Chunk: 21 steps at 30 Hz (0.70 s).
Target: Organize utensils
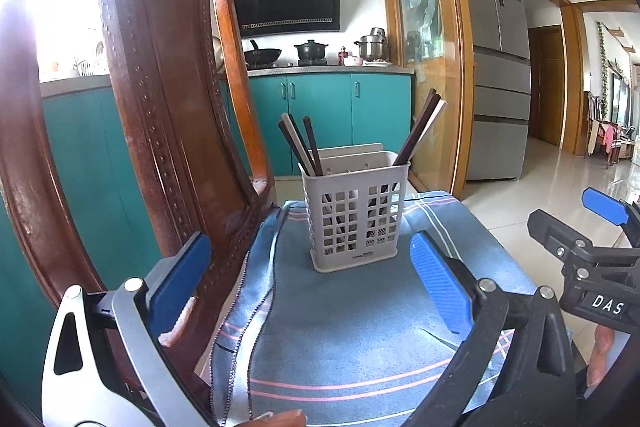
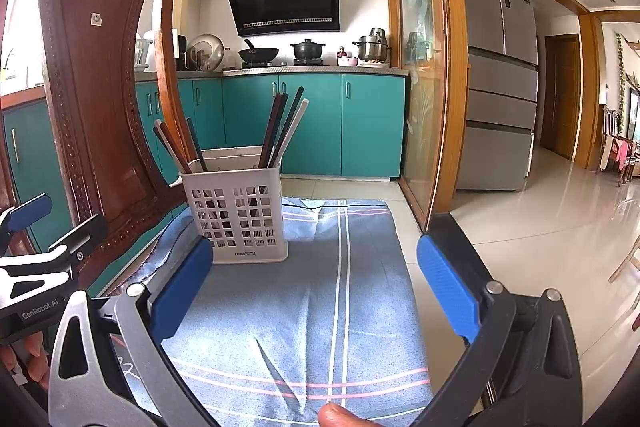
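Note:
A grey slotted utensil holder (image 1: 354, 211) stands upright on a blue striped cloth (image 1: 352, 339) laid over a chair seat. Several dark and pale chopsticks (image 1: 300, 143) lean in its left compartment and several more (image 1: 420, 131) in its right. My left gripper (image 1: 312, 283) is open and empty, just short of the holder. The holder also shows in the right wrist view (image 2: 236, 211), left of centre. My right gripper (image 2: 316, 287) is open and empty over the cloth (image 2: 332, 307), to the holder's right. The right gripper shows at the right edge of the left wrist view (image 1: 592, 247).
The carved wooden chair back (image 1: 160, 107) rises close on the left of the holder. Beyond are teal kitchen cabinets (image 1: 320, 107), a stove with pots, a glass door with wooden frame (image 1: 440, 67) and a grey fridge (image 1: 500, 67). Tiled floor (image 2: 540, 247) lies to the right.

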Available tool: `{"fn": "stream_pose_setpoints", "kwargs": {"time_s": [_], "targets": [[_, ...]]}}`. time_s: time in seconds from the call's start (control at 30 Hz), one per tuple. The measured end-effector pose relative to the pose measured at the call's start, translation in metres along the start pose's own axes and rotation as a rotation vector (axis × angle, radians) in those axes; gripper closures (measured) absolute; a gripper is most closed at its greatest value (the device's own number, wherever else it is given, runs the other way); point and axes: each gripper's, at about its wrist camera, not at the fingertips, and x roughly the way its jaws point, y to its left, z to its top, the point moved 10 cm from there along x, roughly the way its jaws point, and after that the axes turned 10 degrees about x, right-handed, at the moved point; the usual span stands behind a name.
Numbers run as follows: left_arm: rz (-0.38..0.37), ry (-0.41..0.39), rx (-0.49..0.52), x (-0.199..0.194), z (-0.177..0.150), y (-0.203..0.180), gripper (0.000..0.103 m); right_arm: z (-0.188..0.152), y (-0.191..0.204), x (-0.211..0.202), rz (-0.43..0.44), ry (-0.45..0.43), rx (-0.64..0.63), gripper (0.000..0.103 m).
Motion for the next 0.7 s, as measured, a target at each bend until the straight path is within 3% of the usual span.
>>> {"fn": "stream_pose_setpoints", "kwargs": {"time_s": [0.7], "targets": [[0.005, 0.009, 0.005, 0.0024, -0.002, -0.0032, 0.003, -0.0018, -0.0009, 0.0016, -0.002, 0.002, -0.005, 0.003]]}}
